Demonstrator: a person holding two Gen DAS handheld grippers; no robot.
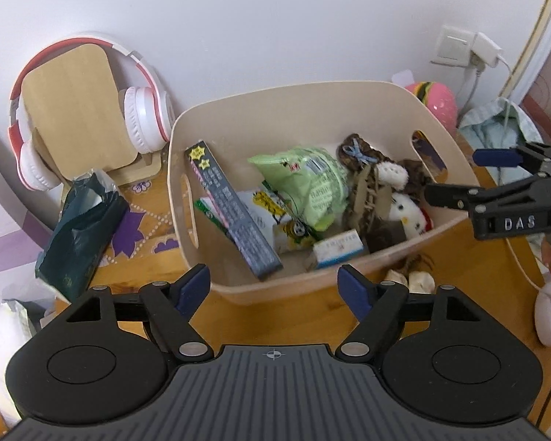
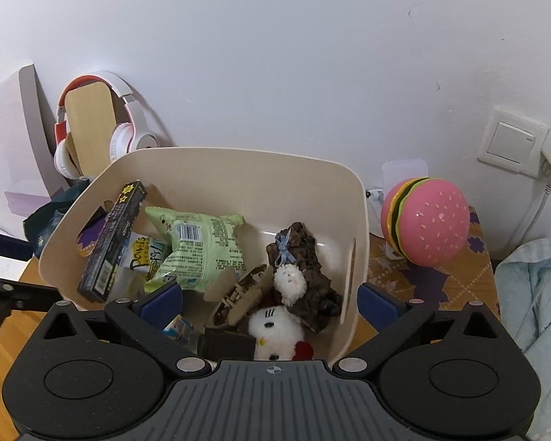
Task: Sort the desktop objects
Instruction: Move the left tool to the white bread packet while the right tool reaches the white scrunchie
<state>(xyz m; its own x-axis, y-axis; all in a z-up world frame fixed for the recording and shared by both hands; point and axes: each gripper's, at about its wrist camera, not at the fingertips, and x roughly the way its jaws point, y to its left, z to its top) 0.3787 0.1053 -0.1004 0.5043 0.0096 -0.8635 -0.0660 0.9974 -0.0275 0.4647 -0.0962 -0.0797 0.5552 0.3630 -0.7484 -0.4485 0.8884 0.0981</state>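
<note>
A beige bin (image 1: 260,286) stands on the wooden desk and holds a dark long box (image 1: 235,209), a green snack bag (image 1: 308,180), a brown plush (image 1: 363,169), a white cat plush (image 1: 407,209) and a small blue-white box (image 1: 338,248). My left gripper (image 1: 273,288) is open and empty, just in front of the bin's near wall. My right gripper (image 2: 270,301) is open and empty, hovering over the bin's (image 2: 360,198) right side above the white cat plush (image 2: 272,330). It also shows in the left wrist view (image 1: 496,183) at the right.
Red-white headphones (image 1: 143,117) hang on a wooden stand (image 1: 73,110) at the back left. A dark green pouch (image 1: 80,228) lies left of the bin. A pink burger toy (image 2: 426,220) sits right of the bin. Small items (image 1: 411,279) lie by the bin's front right. Light blue cloth (image 2: 532,294) is far right.
</note>
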